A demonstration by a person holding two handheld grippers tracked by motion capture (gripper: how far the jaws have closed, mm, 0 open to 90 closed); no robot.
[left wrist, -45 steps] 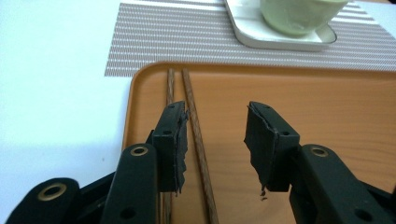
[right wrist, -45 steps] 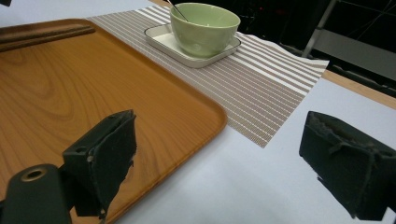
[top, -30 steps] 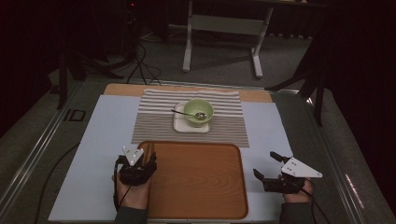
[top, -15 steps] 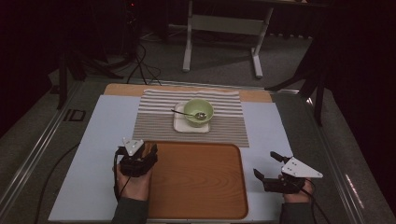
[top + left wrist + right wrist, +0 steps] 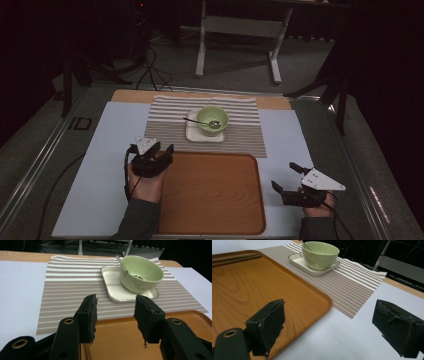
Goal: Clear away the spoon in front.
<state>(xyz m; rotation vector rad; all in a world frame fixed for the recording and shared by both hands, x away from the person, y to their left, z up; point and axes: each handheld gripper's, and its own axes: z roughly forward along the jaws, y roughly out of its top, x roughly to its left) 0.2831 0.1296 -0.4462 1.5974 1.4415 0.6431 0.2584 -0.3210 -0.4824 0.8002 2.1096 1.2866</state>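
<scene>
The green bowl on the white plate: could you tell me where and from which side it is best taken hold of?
Probably the green bowl is best gripped by its near rim, one jaw inside and one outside, coming from above on the tray side. Its wall looks too wide for the left claw, and the spoon leans over the far left rim. The white plate below is shallow.

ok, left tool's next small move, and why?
Probably ease the left tool forward toward the white rectangular plate under the green ceramic bowl. Its jaws have just been opening, hold nothing, and already point at the plate's near edge over the wooden tray.
</scene>
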